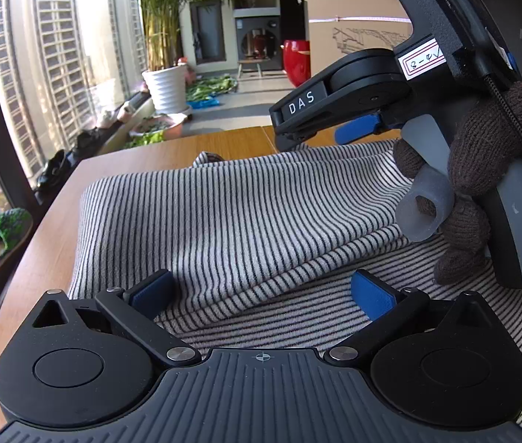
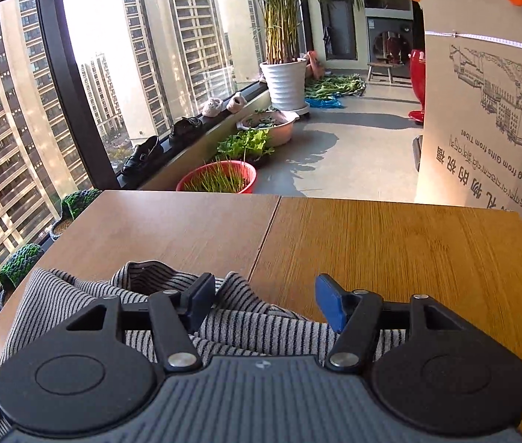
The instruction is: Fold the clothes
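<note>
Left wrist view: one striped garment (image 1: 246,221) is seen spread over one wooden table (image 1: 224,146), folded so that an upper layer lies across a lower one. The left gripper (image 1: 262,291) is held low over the cloth with its two blue pads (image 1: 371,297) parted and the fold lying between them; the jaws are released and no fabric is pinched. One gloved hand (image 1: 482,173) is seen at the right, wrapped around the handle of the right gripper (image 1: 334,133), which is poised over the far edge of the garment. In the right wrist view the right gripper (image 2: 266,302) is shown with its jaws apart and nothing clamped; the bunched edge of the striped garment (image 2: 253,321) lies under and just behind its two fingers, on the seam where the table (image 2: 390,243) changes tone. Beyond the table, one white planter (image 2: 286,83), one red basin (image 2: 220,177) and one cardboard box (image 2: 482,92) are visible.
</note>
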Available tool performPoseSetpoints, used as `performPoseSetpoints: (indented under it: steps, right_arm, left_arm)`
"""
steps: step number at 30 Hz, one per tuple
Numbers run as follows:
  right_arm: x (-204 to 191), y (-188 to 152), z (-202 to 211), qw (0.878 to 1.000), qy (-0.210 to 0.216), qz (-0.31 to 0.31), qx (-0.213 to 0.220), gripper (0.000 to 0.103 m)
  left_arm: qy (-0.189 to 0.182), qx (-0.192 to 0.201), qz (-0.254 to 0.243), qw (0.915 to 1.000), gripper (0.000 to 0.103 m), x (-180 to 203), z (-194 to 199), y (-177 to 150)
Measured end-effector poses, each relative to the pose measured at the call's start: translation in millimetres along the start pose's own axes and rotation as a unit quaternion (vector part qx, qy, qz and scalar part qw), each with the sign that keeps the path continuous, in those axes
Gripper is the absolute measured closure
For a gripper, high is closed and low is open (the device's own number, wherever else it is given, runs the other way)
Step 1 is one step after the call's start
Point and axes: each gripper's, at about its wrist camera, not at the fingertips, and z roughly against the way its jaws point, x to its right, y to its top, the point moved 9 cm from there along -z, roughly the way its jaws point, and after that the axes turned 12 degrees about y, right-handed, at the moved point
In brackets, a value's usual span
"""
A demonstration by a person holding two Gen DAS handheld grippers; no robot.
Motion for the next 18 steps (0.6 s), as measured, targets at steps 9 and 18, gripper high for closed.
performPoseSetpoints:
  steps: [9,18]
  right_arm:
    - [6.7,-9.5,13.2,1.000,0.011,-0.025,-0.010,0.079]
    - [8.6,-5.8,20.5,0.998,-0.050,-0.041,-0.023,0.067]
  left_arm:
    - [-0.005,0.001,-0.003,1.0000,0.000,6.4,15.3,-3.4]
    - [-0.004,0.004,-0.007,1.0000,0.000,47.9,77.3,-32.5]
